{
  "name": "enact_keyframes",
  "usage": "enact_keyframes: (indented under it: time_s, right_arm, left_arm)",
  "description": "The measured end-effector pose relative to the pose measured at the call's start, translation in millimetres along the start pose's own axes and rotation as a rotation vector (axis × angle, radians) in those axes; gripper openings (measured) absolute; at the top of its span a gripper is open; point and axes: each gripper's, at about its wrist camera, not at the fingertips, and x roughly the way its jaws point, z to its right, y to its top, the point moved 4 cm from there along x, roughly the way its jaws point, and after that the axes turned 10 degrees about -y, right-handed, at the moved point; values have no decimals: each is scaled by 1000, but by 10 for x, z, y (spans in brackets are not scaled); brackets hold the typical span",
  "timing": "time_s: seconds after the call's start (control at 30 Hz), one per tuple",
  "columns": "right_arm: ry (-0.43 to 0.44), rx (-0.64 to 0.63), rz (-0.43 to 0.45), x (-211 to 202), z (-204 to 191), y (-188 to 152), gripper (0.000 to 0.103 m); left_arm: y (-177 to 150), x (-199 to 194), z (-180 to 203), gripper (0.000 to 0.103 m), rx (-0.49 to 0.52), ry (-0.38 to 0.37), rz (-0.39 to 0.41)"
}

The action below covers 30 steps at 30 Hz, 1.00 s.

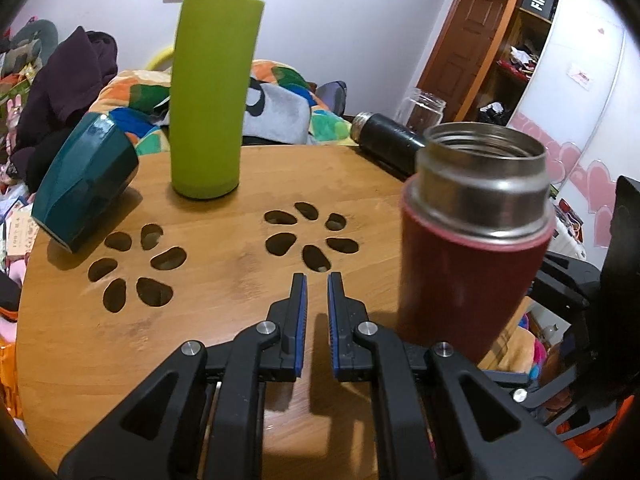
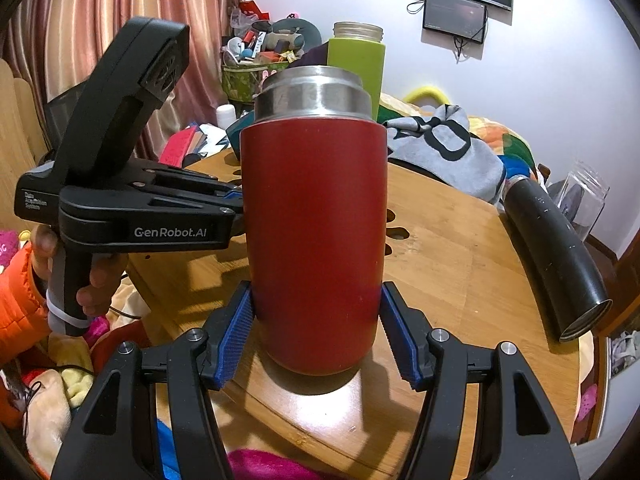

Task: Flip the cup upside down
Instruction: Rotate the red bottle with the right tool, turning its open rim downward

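A red cup with a steel neck (image 2: 316,232) stands upright, mouth up, near the edge of the round wooden table (image 2: 460,280). My right gripper (image 2: 317,320) has its blue pads (image 2: 236,332) on either side of the cup's lower body, closed on it. The cup also shows at the right of the left wrist view (image 1: 472,248). My left gripper (image 1: 317,292) hovers over the table left of the cup, its jaws nearly together with nothing between them. It shows in the right wrist view (image 2: 132,216) beside the cup.
A tall green bottle (image 1: 212,92) stands at the table's back. A teal cup (image 1: 84,180) lies tilted at the left edge. A black flask (image 2: 556,256) lies on its side at the right, a glass jar (image 1: 424,110) behind it. Flower-shaped holes (image 1: 308,236) pierce the tabletop.
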Motion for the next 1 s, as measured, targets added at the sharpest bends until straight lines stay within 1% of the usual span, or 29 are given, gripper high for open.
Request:
enact_keyframes:
  time_s: [0.13, 0.23, 0.27, 0.33, 0.37, 0.47, 0.53, 0.87, 1.0]
  right_arm:
    - [-1, -10, -9, 1, -9, 11, 59]
    - [-5, -31, -16, -5, -28, 31, 59]
    - [-5, -38, -18, -10, -32, 38, 59]
    - [-16, -45, -20, -9, -34, 46, 59]
    - [-27, -46, -25, 6, -23, 45, 59]
    - [-7, -26, -26, 12, 2, 32, 59]
    - [-13, -30, -22, 7, -9, 23, 59]
    - [-9, -22, -13, 0, -13, 13, 59]
    - [1, -13, -10, -3, -5, 0, 59]
  left_arm:
    - [10, -17, -60, 7, -31, -14, 4]
    - [17, -42, -56, 7, -26, -15, 13]
    - [18, -45, -47, 5, -24, -18, 15]
    - [3, -32, -66, 5, -17, 25, 5]
    - [-20, -13, -96, 5, -25, 19, -2]
    - [-70, 49, -163, 5, -66, -9, -26]
    - [-94, 62, -185, 5, -74, -6, -30]
    - [-108, -29, -160, 6, -29, 89, -15]
    - [-66, -138, -115, 6, -10, 100, 14]
